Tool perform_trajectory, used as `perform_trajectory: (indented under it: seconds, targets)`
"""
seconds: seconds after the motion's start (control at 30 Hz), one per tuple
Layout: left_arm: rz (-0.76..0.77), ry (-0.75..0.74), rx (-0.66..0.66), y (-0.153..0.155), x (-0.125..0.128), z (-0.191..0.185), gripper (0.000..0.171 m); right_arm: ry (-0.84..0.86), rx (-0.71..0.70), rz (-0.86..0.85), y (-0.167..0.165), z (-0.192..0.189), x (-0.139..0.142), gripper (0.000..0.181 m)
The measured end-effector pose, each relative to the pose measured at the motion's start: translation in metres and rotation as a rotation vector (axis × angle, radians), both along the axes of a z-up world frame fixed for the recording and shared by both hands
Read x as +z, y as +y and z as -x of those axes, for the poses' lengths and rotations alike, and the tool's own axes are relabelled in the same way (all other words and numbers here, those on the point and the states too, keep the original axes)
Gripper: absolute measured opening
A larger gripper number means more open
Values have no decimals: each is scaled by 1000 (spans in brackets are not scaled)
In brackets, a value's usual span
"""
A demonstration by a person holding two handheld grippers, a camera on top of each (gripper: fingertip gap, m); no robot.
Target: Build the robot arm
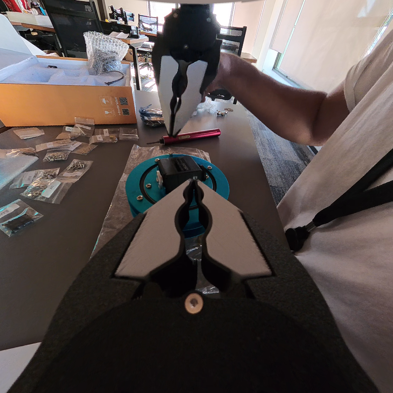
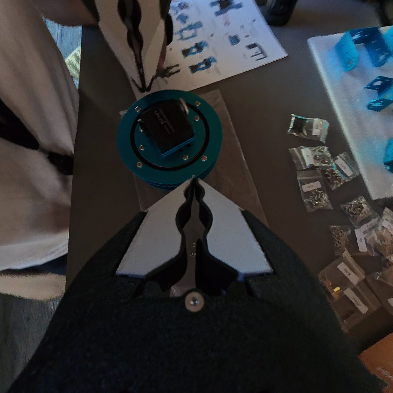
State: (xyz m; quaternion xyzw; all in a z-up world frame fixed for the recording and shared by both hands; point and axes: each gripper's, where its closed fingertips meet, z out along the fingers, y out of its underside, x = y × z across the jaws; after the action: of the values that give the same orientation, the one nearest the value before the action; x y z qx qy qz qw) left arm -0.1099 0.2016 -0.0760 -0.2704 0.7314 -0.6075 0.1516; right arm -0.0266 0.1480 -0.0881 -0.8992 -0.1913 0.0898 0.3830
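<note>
A round teal metal base [image 1: 136,187] with a black servo block [image 1: 180,172] on top rests on a clear plastic bag [image 1: 119,212] on the dark table. My left gripper [image 1: 194,181] is shut, its tips over the servo's near corner. It also shows in the right wrist view [image 2: 141,85], past the base's far edge. My right gripper [image 2: 194,180] is shut, its tips at the near rim of the base [image 2: 125,136]. A tiny pale speck sits at its tips; I cannot tell what it is. In the left wrist view the right gripper [image 1: 174,134] points down at a red screwdriver [image 1: 197,135].
An open orange box [image 1: 63,106] holding bubble wrap [image 1: 104,49] stands far left. Several small bags of screws [image 1: 53,170] lie left of the base. An instruction sheet [image 2: 223,42] and blue brackets [image 2: 361,49] lie beyond. A person's arm [image 1: 276,106] and white shirt [image 1: 340,191] fill the right. My right fingertips sit around 11 cm from my left ones.
</note>
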Motion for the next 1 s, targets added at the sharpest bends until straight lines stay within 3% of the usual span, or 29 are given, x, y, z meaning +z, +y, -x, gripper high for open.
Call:
perform_trajectory:
  seconds: [0.13,0.27,0.4,0.6,0.73,1.0]
  targets:
    - [8,5,2,0,0,-1,0,85,-92,-61,1,-3,0,10]
    - [10,9,-3,-1,0,0,0,95,-151,72,-5,-4,-21,16]
    - [-9,-9,6,1,0,0,0,-8,-266,148,-29,-25,-41,16]
    - [20,6,19,5,3,-5,0,-58,-305,195,-53,-7,-76,17]
    - [8,-11,29,6,5,-6,0,-46,-406,81,-43,-9,-78,14]
    - [8,-3,33,9,3,-8,0,-5,-433,133,-39,-15,-94,10]
